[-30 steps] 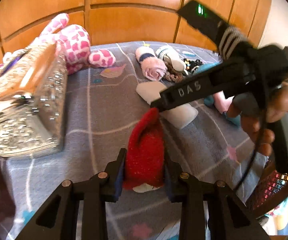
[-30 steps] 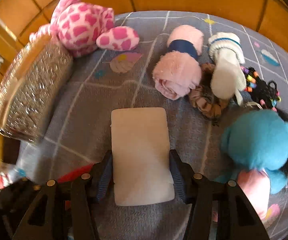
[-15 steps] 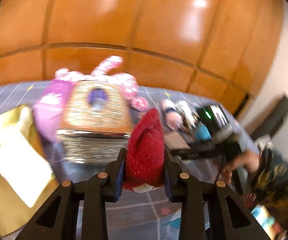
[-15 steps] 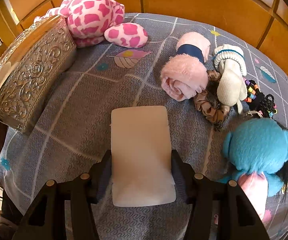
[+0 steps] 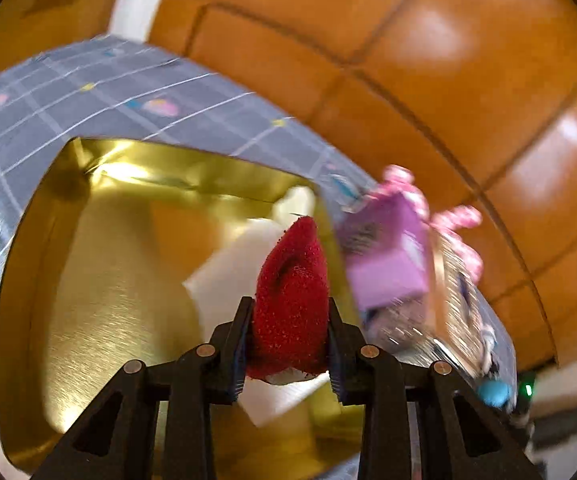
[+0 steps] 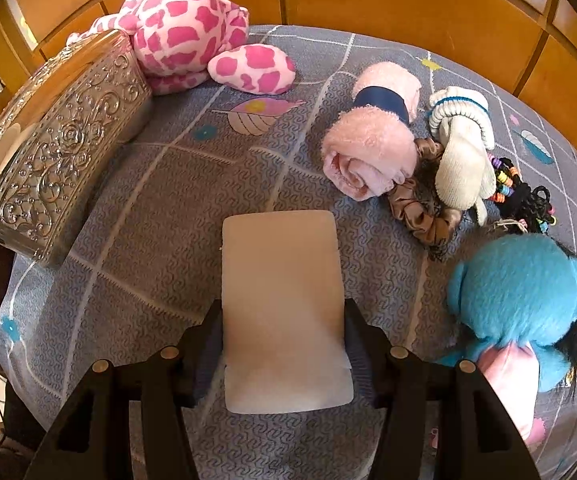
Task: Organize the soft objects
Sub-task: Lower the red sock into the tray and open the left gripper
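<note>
Nearest, the left gripper [image 5: 290, 344] clamps a red fuzzy sock [image 5: 292, 300] above the gold tin [image 5: 88, 320], where a white pad [image 5: 228, 276] already lies. Step in hand looks like dropping the sock in; next calls for lowering and opening the jaws. The right gripper [image 6: 283, 344] pinches a white foam pad [image 6: 282, 304] over the grey bedspread [image 6: 148, 208]. Only its view shows, farther off, the pink rolled towel [image 6: 368, 152], blue plush [image 6: 520, 292] and embossed silver box [image 6: 56, 148].

The pad [image 6: 284, 308] lay on the bed [image 6: 160, 216], the tin [image 6: 56, 140] to its left, the giraffe [image 6: 192, 28] behind the tin, rolled socks [image 6: 372, 148] and the doll [image 6: 524, 300] to its right.
</note>
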A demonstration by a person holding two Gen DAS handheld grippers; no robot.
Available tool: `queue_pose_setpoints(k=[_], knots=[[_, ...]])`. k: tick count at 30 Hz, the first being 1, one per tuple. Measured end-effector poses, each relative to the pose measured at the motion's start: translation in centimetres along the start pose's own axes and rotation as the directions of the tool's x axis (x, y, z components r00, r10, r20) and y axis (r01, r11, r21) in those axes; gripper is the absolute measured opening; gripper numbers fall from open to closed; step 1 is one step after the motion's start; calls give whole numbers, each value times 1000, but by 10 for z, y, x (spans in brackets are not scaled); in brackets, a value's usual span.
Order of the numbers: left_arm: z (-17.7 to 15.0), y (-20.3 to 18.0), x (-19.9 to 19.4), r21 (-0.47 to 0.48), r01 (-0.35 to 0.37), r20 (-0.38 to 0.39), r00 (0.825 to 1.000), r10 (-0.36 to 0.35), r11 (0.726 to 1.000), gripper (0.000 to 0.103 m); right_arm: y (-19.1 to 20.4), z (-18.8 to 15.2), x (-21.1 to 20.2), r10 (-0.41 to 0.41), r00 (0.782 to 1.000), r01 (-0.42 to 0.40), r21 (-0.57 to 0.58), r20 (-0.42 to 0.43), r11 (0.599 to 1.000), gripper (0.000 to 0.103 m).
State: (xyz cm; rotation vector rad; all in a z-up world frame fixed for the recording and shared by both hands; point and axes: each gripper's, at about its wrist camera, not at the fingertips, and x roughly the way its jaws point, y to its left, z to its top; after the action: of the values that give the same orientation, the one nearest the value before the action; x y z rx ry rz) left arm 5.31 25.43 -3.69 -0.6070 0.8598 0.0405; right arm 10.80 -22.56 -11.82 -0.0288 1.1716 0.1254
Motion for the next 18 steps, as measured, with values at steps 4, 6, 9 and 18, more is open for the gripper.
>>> queue_pose_setpoints(k=[4, 6, 9, 18], knots=[[19, 14, 18, -44, -50, -5, 999, 50, 998, 33, 2, -1, 0, -12, 1000, 12, -1, 8, 1000, 57], [30, 18, 29, -61, -87, -3, 996, 87, 994, 33, 4, -1, 0, -15, 1000, 15, -2, 10, 1000, 57], [44, 18, 48, -60, -129, -14, 992, 128, 990, 34, 7, -3, -1, -21, 1000, 21, -4, 15, 1000, 57], [69, 15, 92, -4, -174, -32, 984, 174, 985, 46, 13, -6, 0, -38, 999, 39, -10, 30, 999, 57]])
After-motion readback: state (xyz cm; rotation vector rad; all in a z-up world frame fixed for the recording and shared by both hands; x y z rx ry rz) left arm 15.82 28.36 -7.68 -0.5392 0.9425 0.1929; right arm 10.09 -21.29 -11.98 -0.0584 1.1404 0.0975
